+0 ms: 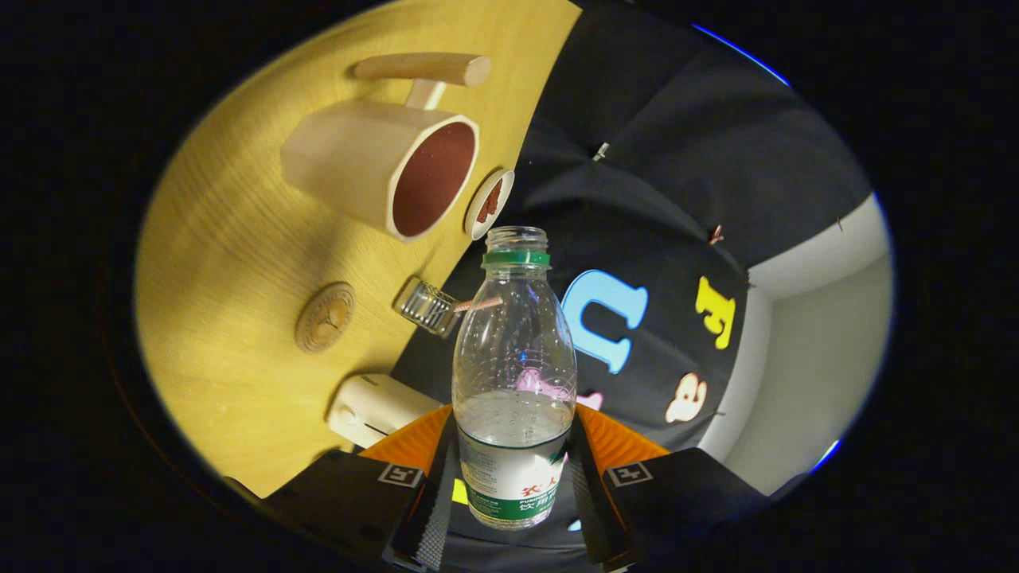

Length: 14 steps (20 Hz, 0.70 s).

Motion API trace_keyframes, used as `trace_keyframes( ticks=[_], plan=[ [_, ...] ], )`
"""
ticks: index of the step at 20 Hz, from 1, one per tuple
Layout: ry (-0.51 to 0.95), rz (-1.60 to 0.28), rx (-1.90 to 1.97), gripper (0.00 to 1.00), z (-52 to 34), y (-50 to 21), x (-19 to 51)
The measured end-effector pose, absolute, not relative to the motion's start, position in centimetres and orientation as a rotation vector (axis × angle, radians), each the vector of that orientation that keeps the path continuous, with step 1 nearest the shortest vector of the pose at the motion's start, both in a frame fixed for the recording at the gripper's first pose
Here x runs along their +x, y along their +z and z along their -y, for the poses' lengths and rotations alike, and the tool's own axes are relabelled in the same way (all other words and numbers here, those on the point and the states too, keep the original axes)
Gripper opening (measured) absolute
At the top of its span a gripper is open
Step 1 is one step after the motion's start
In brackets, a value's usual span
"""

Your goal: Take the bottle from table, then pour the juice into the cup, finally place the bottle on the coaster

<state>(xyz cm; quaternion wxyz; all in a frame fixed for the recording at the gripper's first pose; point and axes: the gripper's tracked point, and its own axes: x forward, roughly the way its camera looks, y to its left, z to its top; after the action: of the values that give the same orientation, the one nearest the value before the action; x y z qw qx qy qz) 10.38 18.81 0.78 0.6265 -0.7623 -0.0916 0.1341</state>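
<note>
A clear plastic bottle (pixel 513 374) with a green neck ring and no cap stands between my fingers, with clear liquid in its lower part. My gripper (pixel 513 485) is shut on its labelled base, both fingers pressing its sides. The table appears rolled sideways in this view. Beyond the bottle's mouth and off to the left is a cream cup (pixel 374 171) with a wooden handle; its inside looks reddish-brown and its opening faces the bottle. A round wooden coaster (pixel 325 317) lies flat on the yellow wooden table (pixel 231 239), nearer to me than the cup.
A small white dish (pixel 489 204) with something reddish in it sits at the table edge by the cup. A small ribbed glass (pixel 428 307) stands by the edge near the coaster. A white box-like object (pixel 370 410) lies close to my left finger.
</note>
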Motion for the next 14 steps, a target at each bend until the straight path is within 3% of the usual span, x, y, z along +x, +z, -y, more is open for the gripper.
trace_keyframes(
  ticks=[8, 14],
  plan=[
    [0.449, -0.019, -1.167, 0.69, -18.8, -4.2, 8.6],
    [0.498, -0.073, -0.649, 0.69, -21.0, -3.6, 7.3]
  ],
)
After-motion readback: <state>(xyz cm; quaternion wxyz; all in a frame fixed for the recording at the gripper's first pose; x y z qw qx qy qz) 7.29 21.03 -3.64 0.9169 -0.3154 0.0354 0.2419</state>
